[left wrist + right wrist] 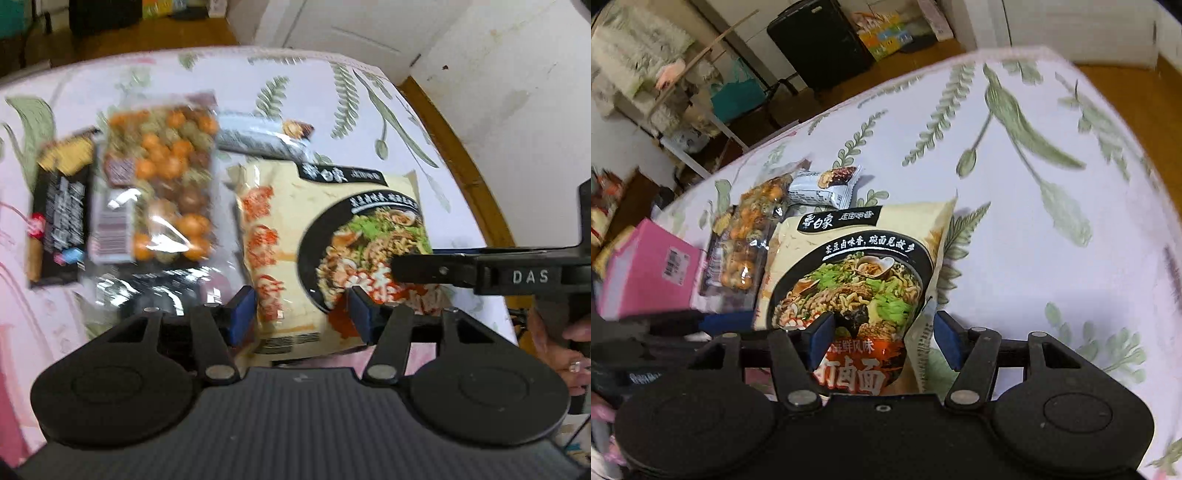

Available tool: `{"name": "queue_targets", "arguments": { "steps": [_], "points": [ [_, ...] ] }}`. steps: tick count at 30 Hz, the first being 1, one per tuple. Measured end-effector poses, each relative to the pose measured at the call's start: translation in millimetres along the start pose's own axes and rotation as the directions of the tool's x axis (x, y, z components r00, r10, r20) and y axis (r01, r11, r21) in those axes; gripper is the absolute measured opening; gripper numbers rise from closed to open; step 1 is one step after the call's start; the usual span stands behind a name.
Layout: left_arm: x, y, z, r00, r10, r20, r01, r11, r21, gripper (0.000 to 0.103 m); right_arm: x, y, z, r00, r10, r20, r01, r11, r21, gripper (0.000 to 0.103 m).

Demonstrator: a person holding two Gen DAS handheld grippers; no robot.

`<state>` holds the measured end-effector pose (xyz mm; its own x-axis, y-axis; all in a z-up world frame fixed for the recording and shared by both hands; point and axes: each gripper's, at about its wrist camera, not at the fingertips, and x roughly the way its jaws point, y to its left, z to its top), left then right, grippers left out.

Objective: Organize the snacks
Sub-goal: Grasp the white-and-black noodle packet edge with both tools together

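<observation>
A cream instant-noodle packet (284, 206) with a black bowl picture lies flat on the leaf-print tablecloth (369, 122). My left gripper (303, 315) hovers over its near end, open, its blue pads (242, 317) standing apart above the packet. In the right wrist view the same noodle packet (849, 280) lies under my right gripper (884, 339), which is also open; the packet's right edge curls up close to the right-hand pad. The right gripper's black finger (424, 269) reaches in from the right over the packet. The left gripper's blue finger (724, 319) shows at the left.
Left of the noodles lie a clear bag of orange and green balls (166, 184), a black snack packet (59, 214) and a grey wrapped bar (258, 136). A pink box (646, 269) stands at the far left. The tablecloth (1034, 221) stretches right. A hand (569, 343) holds the right gripper.
</observation>
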<state>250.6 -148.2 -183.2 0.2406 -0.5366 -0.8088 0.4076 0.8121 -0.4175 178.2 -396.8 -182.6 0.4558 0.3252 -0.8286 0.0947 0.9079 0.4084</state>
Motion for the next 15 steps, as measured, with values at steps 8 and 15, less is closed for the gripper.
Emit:
{"name": "queue_targets", "arguments": {
  "steps": [8, 15],
  "points": [
    [18, -13, -5, 1.0, 0.015, 0.005, -0.015, 0.999, 0.041, 0.079, 9, -3, 5, 0.998, 0.043, -0.038, -0.041, 0.997, 0.06, 0.07],
    [10, -18, -5, 1.0, -0.018, -0.007, 0.019, 1.0, 0.023, 0.073, 21, 16, 6, 0.998, -0.016, -0.056, 0.017, 1.0, 0.018, 0.084]
  ]
}}
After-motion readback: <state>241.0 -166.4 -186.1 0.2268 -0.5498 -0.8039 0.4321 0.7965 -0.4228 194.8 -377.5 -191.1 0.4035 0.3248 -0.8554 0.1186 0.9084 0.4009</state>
